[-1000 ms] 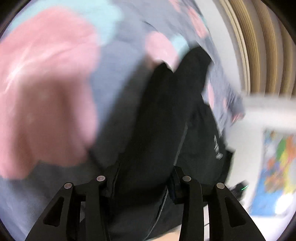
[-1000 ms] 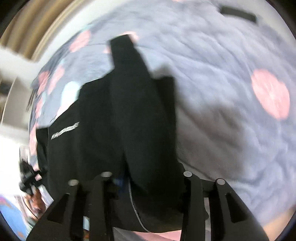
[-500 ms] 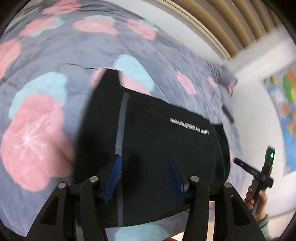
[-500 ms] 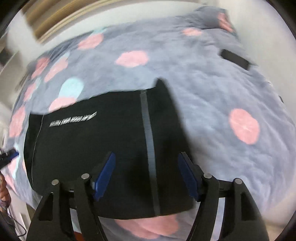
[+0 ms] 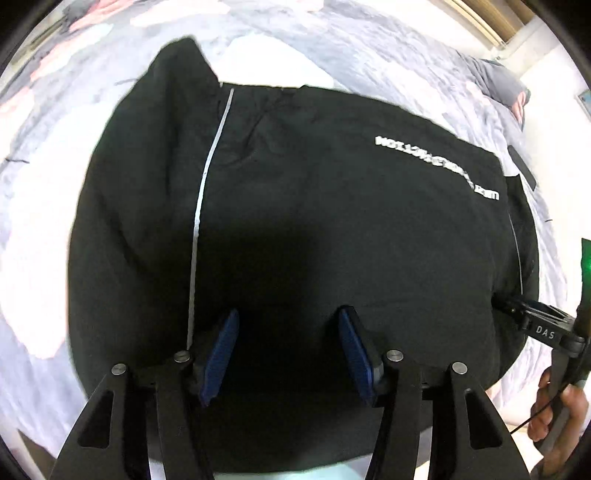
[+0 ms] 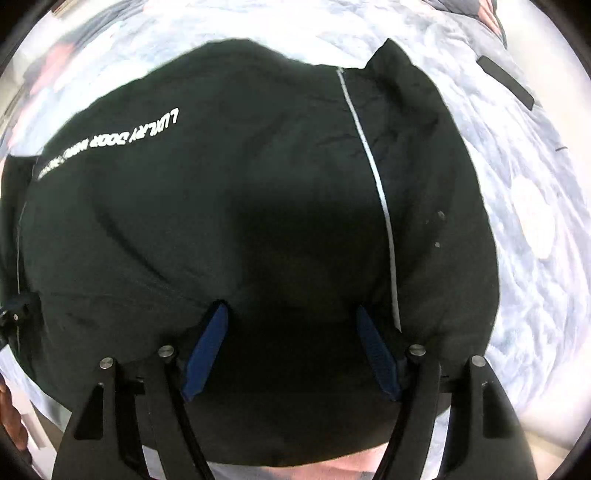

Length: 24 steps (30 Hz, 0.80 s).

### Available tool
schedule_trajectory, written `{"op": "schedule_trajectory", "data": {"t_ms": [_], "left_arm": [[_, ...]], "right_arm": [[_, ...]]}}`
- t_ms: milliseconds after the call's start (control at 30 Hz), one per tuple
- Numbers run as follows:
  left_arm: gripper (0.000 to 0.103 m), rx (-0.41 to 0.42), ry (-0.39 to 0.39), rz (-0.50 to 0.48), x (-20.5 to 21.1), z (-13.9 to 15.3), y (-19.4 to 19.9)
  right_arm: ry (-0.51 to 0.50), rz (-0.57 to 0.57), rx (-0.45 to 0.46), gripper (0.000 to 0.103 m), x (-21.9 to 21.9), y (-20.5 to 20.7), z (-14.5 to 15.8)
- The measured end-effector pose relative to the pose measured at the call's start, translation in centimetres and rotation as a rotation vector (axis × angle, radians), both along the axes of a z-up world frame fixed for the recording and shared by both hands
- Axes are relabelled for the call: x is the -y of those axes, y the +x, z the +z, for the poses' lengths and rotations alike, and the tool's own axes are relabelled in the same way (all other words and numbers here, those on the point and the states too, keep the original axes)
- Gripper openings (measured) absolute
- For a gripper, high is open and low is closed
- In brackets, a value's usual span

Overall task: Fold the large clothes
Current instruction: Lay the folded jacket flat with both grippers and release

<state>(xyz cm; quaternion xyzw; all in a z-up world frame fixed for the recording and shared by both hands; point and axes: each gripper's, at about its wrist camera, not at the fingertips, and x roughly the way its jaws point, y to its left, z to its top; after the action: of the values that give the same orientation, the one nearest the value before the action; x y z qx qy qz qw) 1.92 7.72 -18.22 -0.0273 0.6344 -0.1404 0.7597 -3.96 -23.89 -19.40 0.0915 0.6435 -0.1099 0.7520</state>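
L gripper (image 5: 288,345) wide | R gripper (image 6: 291,341) wide | black jacket (image 5: 314,221) smooth, folded, white piping | quilt (image 5: 388,59) crinkly

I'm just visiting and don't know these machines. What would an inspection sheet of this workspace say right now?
Surface: bed cover, grey-blue with pale pink blotches, rumpled.
Job's things: black garment spread flat on the cover, white lettering and a thin white stripe showing.
Clutter: small dark flat object on the cover beyond the garment; what it is cannot be told.
Grippers: left gripper and right gripper both open over the garment's near edge, blue pads holding nothing.
Cables: thin dark cord by the person's hand.
Surroundings: wooden slats at the far edge.
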Motion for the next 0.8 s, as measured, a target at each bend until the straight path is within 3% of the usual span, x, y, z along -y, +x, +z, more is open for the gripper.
{"op": "schedule_trajectory", "data": {"t_ms": [167, 300, 433, 600, 700, 800], "left_arm": [[0.059, 0.111, -0.059, -0.027, 0.8, 7.5, -1.2], [0.059, 0.241, -0.054, -0.022, 1.7, 13.6, -2.3], [0.059, 0.326, -0.161, 0.014, 1.4, 20.0, -4.6], [0.063, 0.413, -0.157, 0.049, 3.4, 24.4, -5.6], [0.064, 0.454, -0.111, 0.052, 3.9, 26.1, -6.8], [0.068, 0.495, -0.058, 0.059, 4.9, 27.1, -7.9]], "right_arm": [[-0.096, 0.052, 0.055, 0.074, -0.7, -1.2, 5.1], [-0.118, 0.072, 0.165, 0.074, -1.4, -2.8, 11.5], [-0.185, 0.076, 0.254, 0.074, -3.7, -3.6, 17.3], [-0.216, 0.077, 0.378, 0.076, -5.5, -4.7, 23.1], [-0.205, 0.079, 0.442, 0.087, -6.1, -5.3, 25.5], [-0.195, 0.077, 0.503, 0.088, -6.7, -6.1, 27.1]]}}
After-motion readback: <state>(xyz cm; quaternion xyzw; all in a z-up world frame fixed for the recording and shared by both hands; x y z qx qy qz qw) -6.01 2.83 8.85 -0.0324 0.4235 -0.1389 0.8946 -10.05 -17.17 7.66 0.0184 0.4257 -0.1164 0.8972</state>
